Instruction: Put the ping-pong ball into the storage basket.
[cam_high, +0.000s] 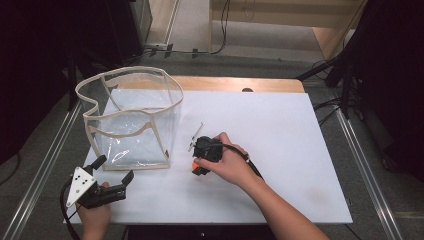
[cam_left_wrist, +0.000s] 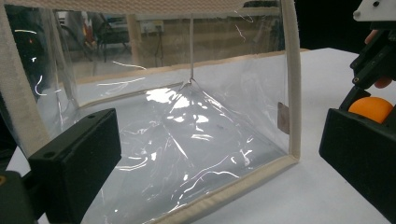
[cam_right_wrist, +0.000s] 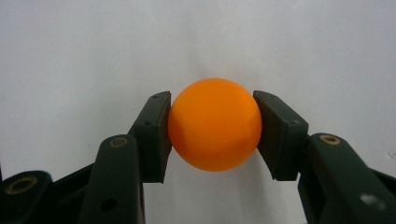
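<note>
Between the right gripper's (cam_right_wrist: 212, 135) jaws sat an orange ball (cam_right_wrist: 214, 130), clamped for carrying; left gripper (cam_high: 116, 175) waited open beside the clear bag (cam_high: 132, 120), probably to steady it.

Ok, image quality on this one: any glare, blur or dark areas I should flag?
Left gripper view: bright glare streaks on the clear bag, near black pads soft. Right gripper view: orange ball sharp, evenly lit against plain white. High view: white board well lit, surroundings nearly black.

White tabletop (cam_high: 280, 140) — grey floor (cam_high: 200, 62), dark surroundings beyond.
</note>
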